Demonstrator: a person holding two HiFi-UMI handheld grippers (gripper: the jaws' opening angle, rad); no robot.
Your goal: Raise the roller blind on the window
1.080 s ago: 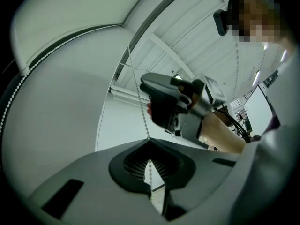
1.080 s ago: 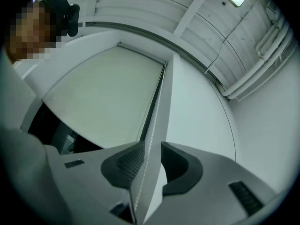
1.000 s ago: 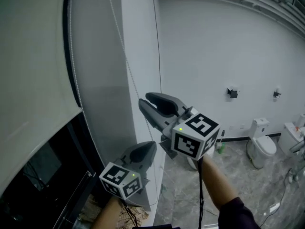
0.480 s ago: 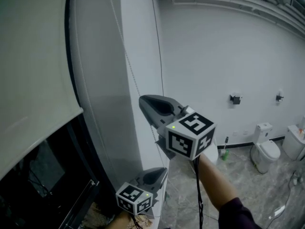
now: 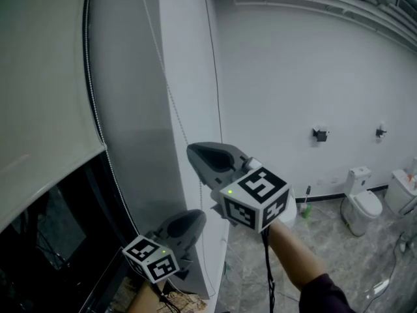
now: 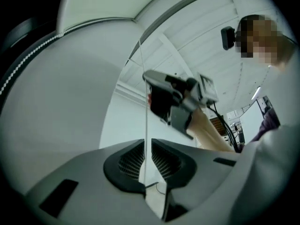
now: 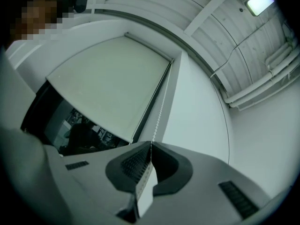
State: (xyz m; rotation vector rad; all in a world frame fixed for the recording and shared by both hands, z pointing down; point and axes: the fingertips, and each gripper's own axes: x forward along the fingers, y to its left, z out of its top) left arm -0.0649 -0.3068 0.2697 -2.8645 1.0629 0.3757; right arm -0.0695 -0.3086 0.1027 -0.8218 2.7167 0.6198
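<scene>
The roller blind [image 5: 39, 96] covers the upper part of the window [image 5: 58, 240] at the left. Its bead chain [image 7: 160, 106] drops just right of the blind's edge. The right hand-held gripper [image 5: 195, 156], jaws closing with the chain between them, sits above the left hand-held gripper [image 5: 189, 219], which is clamped on the chain lower down. A toilet [image 5: 361, 204] stands on the floor [image 5: 339, 253] at the far right.

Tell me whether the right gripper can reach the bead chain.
Likely yes: the right gripper is closing its jaws with the bead chain already between them, above the left gripper; nothing blocks it.
</scene>
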